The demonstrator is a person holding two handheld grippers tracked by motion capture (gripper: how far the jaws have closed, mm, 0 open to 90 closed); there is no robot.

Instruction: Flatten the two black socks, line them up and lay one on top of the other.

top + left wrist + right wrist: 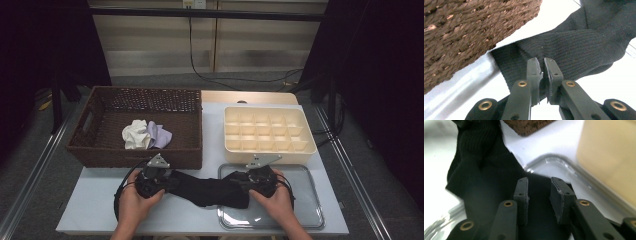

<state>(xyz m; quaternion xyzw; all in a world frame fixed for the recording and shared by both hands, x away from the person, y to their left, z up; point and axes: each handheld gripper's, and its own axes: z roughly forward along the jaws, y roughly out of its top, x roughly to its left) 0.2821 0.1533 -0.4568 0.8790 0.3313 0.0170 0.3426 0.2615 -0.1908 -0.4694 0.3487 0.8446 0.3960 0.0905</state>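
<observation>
Black sock [207,190] lies on the tabletop [100,210] just in front of the wicker basket [137,125]. Left gripper [541,62] jaws pinch its ribbed end; right gripper [539,187] jaws stand apart over the other end.

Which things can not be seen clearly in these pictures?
- High view: both grippers' fingers, hidden by hands and gripper bodies.
- Right gripper view: divided tray, blurred and cut by the edge.
- Left gripper view: basket interior, hidden by its wall.
- High view: basket cloths, bunched, kind unclear.
</observation>
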